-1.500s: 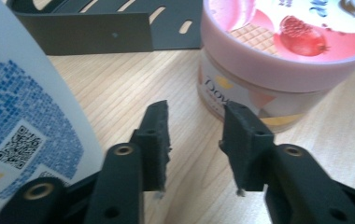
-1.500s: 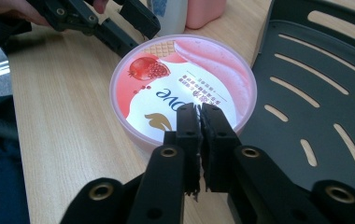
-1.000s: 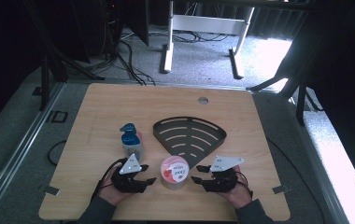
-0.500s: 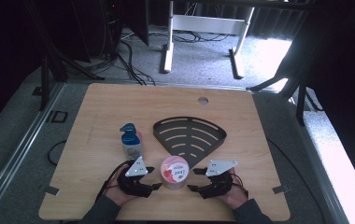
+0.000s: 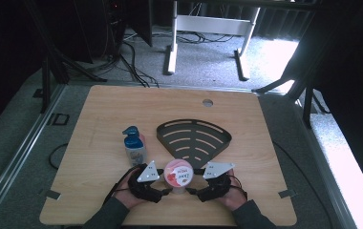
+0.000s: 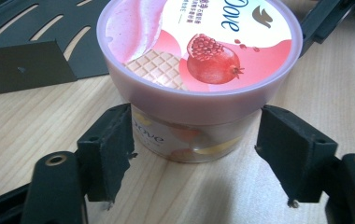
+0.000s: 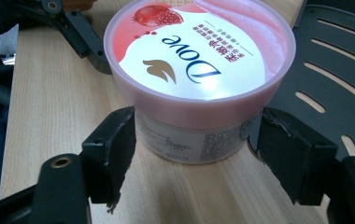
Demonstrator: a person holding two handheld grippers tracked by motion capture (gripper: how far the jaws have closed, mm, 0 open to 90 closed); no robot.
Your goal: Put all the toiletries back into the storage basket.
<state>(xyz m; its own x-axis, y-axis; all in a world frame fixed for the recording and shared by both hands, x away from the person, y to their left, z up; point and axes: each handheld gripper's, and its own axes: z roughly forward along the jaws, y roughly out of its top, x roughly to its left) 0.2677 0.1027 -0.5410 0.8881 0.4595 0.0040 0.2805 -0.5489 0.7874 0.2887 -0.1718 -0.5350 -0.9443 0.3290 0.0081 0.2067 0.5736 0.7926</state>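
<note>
A Dove tub (image 5: 178, 174) with a pink pomegranate lid stands upright on the wooden table (image 5: 246, 119), near its front edge. My left gripper (image 5: 163, 193) reaches it from the left and my right gripper (image 5: 196, 192) from the right. In the left gripper view the jaws of the left gripper (image 6: 194, 140) flank the lower body of the tub (image 6: 199, 46), with a gap at the right pad. The right gripper (image 7: 196, 135) brackets the tub (image 7: 199, 56) likewise, with a slim gap. Both pairs of jaws have just been opening with the tub between them.
A black fan-shaped slotted tray (image 5: 194, 138) lies just behind the tub. A blue-capped bottle (image 5: 134, 145) stands to the tray's left. The table has a round hole (image 5: 208, 102) near its far edge. Cables and desk legs lie on the floor beyond.
Both grippers have drawn inward toward the tub, left one rightward and right one leftward. The tub has stayed in place.
</note>
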